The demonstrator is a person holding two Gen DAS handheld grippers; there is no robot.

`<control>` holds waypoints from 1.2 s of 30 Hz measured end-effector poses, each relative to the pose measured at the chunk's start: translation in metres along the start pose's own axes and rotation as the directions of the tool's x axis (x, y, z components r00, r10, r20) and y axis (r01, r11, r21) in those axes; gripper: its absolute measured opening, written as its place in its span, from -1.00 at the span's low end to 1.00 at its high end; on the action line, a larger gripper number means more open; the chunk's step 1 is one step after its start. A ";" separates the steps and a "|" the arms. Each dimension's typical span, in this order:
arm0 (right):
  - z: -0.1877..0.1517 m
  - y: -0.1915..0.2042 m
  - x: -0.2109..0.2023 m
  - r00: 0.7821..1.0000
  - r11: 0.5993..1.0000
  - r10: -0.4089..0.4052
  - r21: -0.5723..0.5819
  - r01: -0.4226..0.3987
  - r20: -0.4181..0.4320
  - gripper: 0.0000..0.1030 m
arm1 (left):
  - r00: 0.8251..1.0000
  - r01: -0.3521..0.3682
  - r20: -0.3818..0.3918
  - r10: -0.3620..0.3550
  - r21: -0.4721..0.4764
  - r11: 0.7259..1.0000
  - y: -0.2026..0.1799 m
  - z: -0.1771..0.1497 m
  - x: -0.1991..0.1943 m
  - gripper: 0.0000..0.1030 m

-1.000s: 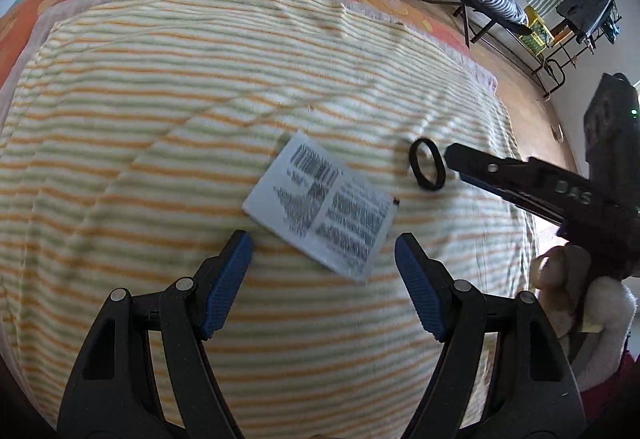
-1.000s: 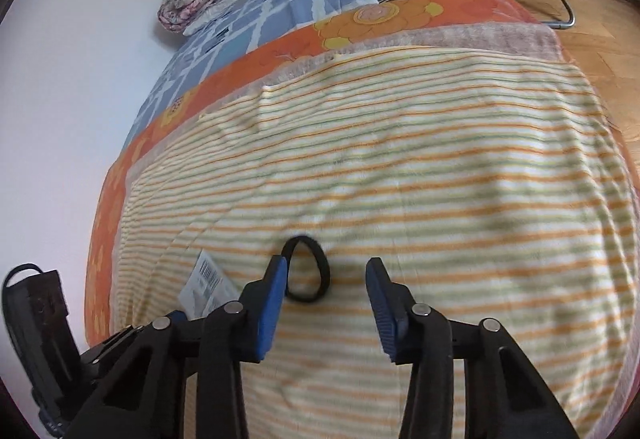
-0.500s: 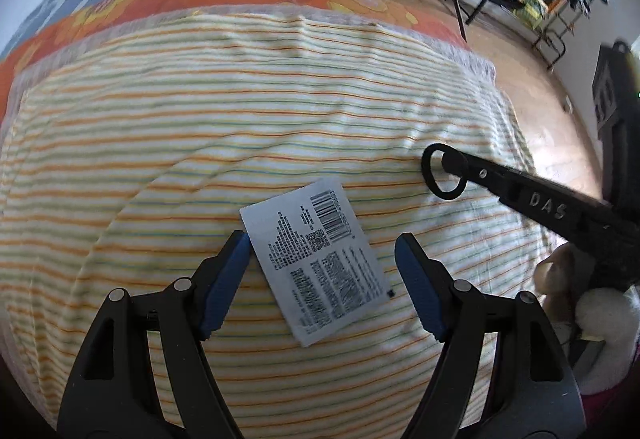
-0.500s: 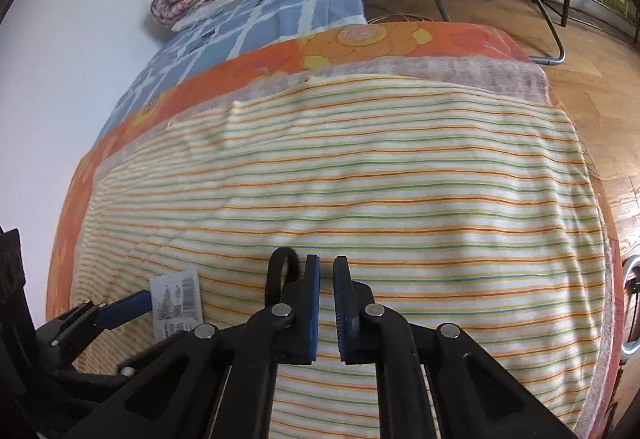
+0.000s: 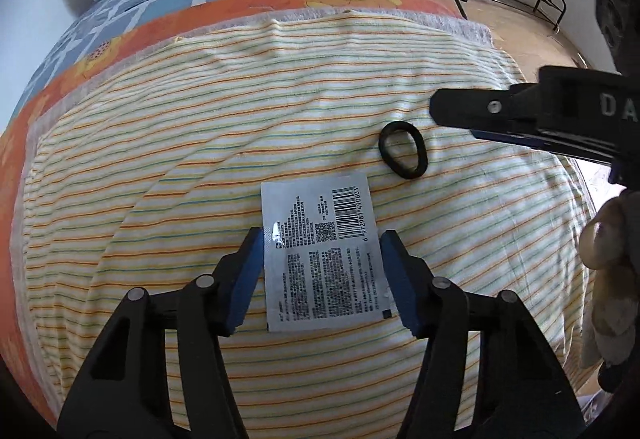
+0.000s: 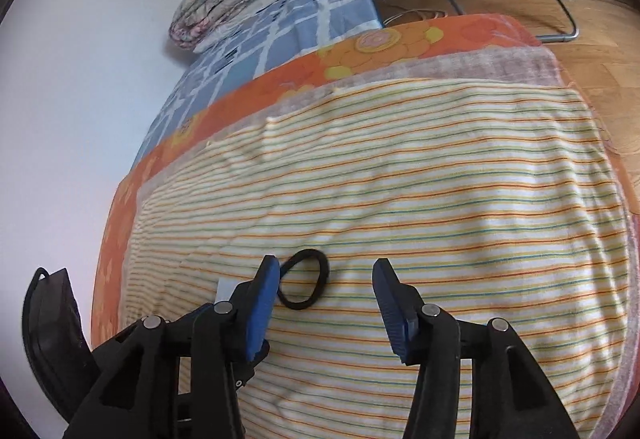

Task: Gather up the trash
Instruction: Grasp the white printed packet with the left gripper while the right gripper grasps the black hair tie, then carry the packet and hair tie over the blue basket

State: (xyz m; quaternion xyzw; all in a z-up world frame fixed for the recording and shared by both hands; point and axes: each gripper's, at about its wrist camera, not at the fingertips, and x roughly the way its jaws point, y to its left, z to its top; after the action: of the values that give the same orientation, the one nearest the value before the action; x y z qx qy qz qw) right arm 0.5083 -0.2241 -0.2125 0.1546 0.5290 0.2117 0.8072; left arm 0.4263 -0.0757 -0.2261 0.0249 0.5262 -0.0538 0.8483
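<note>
On the bed, a striped yellow, orange and green blanket (image 5: pixel 280 111) carries two items. Toward the left, the left gripper (image 5: pixel 322 279) has its blue-padded jaws spread on either side of a flat white rectangular sachet printed with black text and a barcode (image 5: pixel 320 255), which lies flat on the blanket; whether the pads touch its edges cannot be told. Just right of the sachet and slightly beyond it lies a black elastic hair tie loop (image 5: pixel 403 150). Farthest right, the right gripper (image 6: pixel 324 299) is spread wide, the hair tie lying on the blanket beside its left pad, ungrasped.
</note>
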 end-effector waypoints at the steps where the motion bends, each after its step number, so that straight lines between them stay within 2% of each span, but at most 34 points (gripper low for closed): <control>1: -0.002 0.002 0.001 1.000 1.000 0.001 -0.006 -0.001 -0.003 -0.02 | 1.000 -0.006 0.008 0.006 0.007 1.000 0.001 -0.001 -0.002 0.10; 6: -0.003 0.015 0.020 0.999 0.999 -0.017 -0.041 0.016 -0.030 -0.13 | 1.000 -0.003 0.018 0.003 -0.006 1.000 0.010 -0.003 -0.009 -0.04; 8: -0.004 0.020 0.030 0.998 0.997 -0.040 -0.062 0.037 -0.049 -0.49 | 1.000 0.012 0.023 -0.011 -0.029 0.999 0.018 -0.004 -0.012 -0.10; 9: -0.005 0.023 0.034 0.996 0.994 -0.076 -0.083 0.073 -0.044 -0.59 | 1.000 0.018 0.023 -0.017 -0.039 0.999 0.021 -0.004 -0.013 -0.10; 10: -0.005 0.025 0.034 0.995 0.991 -0.096 -0.094 0.092 -0.031 -0.81 | 0.999 0.027 0.023 -0.025 -0.056 0.998 0.026 -0.005 -0.014 -0.11; 11: -0.005 0.025 0.034 0.993 0.989 -0.111 -0.099 0.108 -0.028 -0.95 | 0.999 0.038 0.024 -0.036 -0.069 0.997 0.030 -0.006 -0.016 -0.11; 17: -0.006 0.024 0.016 0.997 0.993 -0.081 -0.079 0.082 0.016 -0.96 | 0.995 0.095 0.045 -0.089 -0.142 0.985 0.052 -0.013 -0.030 -0.12; 25: -0.022 0.046 -0.020 0.998 0.991 -0.042 -0.121 0.048 0.057 -0.96 | 0.992 0.107 0.080 -0.097 -0.137 0.985 0.054 -0.029 -0.063 -0.12; 36: -0.085 0.087 -0.086 0.997 0.977 -0.018 -0.212 0.033 0.071 -0.96 | 0.984 0.106 0.153 -0.088 -0.113 0.988 0.052 -0.069 -0.141 -0.12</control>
State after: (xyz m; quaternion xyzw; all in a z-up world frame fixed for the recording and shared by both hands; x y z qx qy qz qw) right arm 0.3844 -0.1902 -0.1373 0.0676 0.4771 0.2514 0.8394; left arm 0.3089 -0.0084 -0.1316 -0.0560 0.4650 -0.0649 0.8811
